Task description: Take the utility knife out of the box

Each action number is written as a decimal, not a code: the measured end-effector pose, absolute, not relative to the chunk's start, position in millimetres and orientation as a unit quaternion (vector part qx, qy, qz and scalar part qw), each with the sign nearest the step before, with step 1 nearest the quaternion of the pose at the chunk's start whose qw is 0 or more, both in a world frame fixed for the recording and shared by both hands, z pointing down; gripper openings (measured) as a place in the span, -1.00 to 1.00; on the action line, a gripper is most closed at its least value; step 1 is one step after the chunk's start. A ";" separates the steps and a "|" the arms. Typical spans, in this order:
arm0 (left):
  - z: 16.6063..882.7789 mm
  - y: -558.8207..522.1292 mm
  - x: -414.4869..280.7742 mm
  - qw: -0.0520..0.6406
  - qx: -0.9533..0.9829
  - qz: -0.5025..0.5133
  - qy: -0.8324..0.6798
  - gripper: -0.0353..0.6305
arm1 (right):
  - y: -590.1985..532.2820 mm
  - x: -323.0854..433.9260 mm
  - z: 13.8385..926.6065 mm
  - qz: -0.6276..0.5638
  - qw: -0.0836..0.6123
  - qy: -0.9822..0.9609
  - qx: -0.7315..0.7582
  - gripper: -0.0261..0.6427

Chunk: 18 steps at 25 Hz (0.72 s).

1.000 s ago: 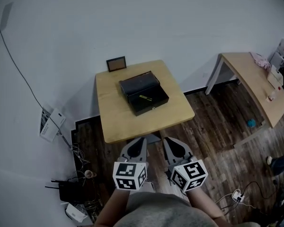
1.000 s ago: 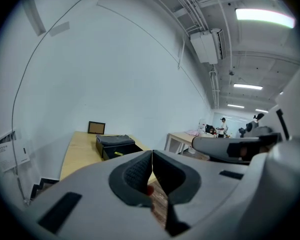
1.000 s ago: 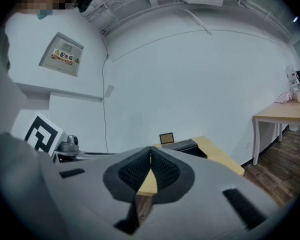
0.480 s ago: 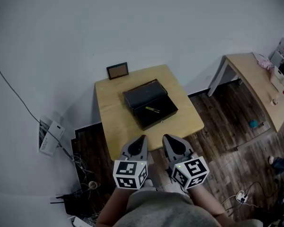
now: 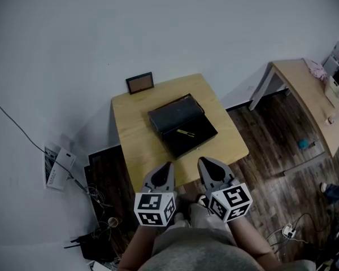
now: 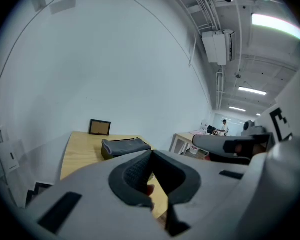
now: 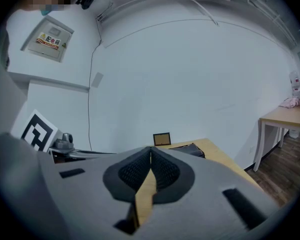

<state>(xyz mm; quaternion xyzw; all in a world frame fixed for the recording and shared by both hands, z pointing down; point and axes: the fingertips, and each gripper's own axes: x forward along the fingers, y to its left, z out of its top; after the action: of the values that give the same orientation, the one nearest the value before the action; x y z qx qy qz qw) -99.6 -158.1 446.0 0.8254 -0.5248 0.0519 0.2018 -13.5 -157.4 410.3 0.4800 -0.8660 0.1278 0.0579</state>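
Both grippers have closed in on the counter (image 5: 133,140); its near edge now lies just beyond their tips at lower centre of the head view. Left gripper (image 5: 169,165) and right gripper (image 5: 201,161): fingers clenched together, nothing between them. At frame centre, the open black box (image 5: 172,113) rests on the counter with the utility knife (image 5: 185,132) lying inside. A picture frame (image 5: 139,83) stands at the far edge by the white wall (image 5: 158,27). Wooden floor (image 5: 260,145) and a second counter (image 5: 305,89) occupy the right.

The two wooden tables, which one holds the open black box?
The square table in the middle of the head view; the black box sits open on it. The long table at right has none.
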 end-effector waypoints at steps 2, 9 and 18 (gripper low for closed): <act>448.8 -165.2 -101.1 0.206 0.823 0.052 -0.526 -0.88 | -167.3 -11.8 413.0 0.129 0.062 -0.865 0.481 -0.92; 461.4 -194.6 -99.4 0.215 0.812 0.057 -0.540 -0.88 | -206.9 -4.1 422.5 0.129 0.071 -0.869 0.472 -0.92; 478.3 -249.2 -85.0 0.221 0.795 0.083 -0.559 -0.88 | -276.3 15.6 433.3 0.132 0.083 -0.877 0.455 -0.92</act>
<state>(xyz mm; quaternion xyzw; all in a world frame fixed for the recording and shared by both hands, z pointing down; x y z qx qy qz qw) -85.0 -249.2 478.3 0.7948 -0.5590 0.0833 0.2210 15.6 -276.3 433.3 0.4549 -0.8768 0.1319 0.0830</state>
